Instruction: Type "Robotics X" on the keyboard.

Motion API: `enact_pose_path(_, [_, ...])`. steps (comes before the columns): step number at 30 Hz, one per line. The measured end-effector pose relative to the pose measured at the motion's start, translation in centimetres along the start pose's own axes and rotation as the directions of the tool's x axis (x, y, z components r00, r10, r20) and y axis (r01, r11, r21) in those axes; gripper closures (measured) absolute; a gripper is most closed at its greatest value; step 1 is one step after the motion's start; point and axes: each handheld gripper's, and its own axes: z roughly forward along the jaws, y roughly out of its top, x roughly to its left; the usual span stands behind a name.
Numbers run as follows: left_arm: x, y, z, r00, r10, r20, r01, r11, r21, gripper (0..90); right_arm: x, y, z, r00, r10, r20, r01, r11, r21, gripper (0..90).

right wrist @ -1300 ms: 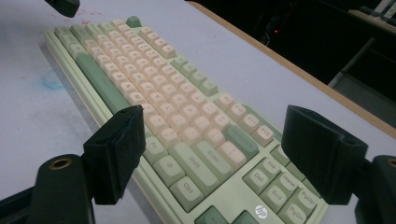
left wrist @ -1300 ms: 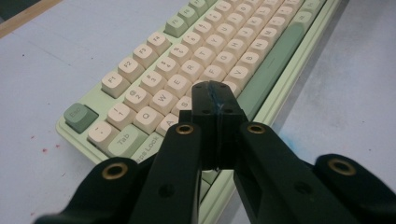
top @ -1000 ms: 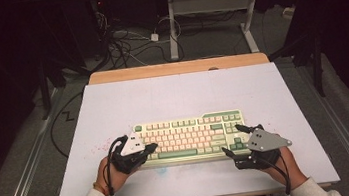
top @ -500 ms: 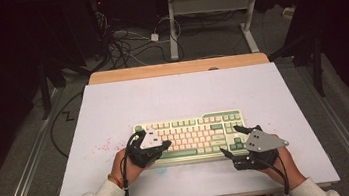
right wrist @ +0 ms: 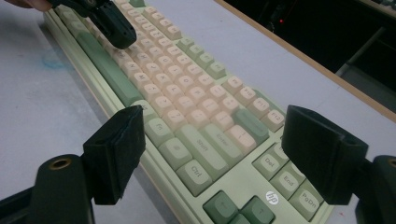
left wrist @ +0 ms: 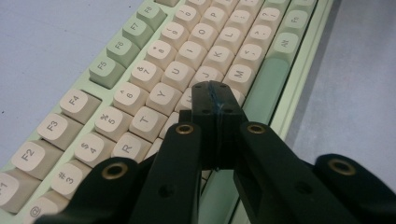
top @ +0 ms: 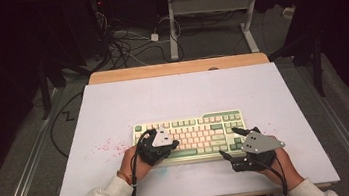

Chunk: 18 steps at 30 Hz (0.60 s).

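Observation:
A green keyboard [top: 192, 132] with cream keys lies near the front of the white table [top: 177, 97]. My left gripper [top: 173, 143] is shut with nothing in it, and its joined tips hover low over the letter keys [left wrist: 161, 77], just above the space bar [left wrist: 261, 88]; whether they touch a key I cannot tell. It also shows at the top left of the right gripper view as the left gripper [right wrist: 114, 28]. My right gripper [top: 228, 143] stands open at the keyboard's right front corner. Between its pads [right wrist: 116, 144] lie the Shift, Enter and Ctrl keys [right wrist: 205, 149], untouched.
Red specks [top: 105, 146] mark the table left of the keyboard, and a faint blue smear [right wrist: 51, 60] lies in front of it. A wooden strip [top: 179, 67] edges the table's far side. Beyond are cables [top: 125, 43] and a desk frame [top: 212, 8] on the floor.
My left gripper has moved right, from the keyboard's left end to over its letter keys. The right gripper has stayed put.

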Motion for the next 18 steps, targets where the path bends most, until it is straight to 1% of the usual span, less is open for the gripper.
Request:
enact_pose_path(8, [-0.13,0.11,0.48,0.9999,0.015,0.002,-0.015,0.9997,0.021,87.9,0.10,0.00,0.06,1.0000,0.000,-0.006,0.000,1.0000,0.004,22.6])
enact_pose_path(15, [-0.19,0.16,0.63,0.9998,0.018,0.001,-0.018,0.9996,0.024,87.9,0.25,0.00,0.13,0.9999,-0.012,-0.008,0.012,0.9999,0.011,22.7])
enact_pose_path(17, [-0.21,0.09,0.83,0.9998,0.018,0.010,-0.018,0.9990,0.041,88.0,0.29,0.00,0.15,0.9999,-0.016,0.001,0.016,0.9998,0.009,23.1])
enact_pose_path(18, [-0.21,0.10,0.81,0.9998,0.019,0.006,-0.019,0.9989,0.044,88.0,0.27,0.00,0.16,0.9999,-0.015,0.002,0.015,0.9999,0.009,23.1])
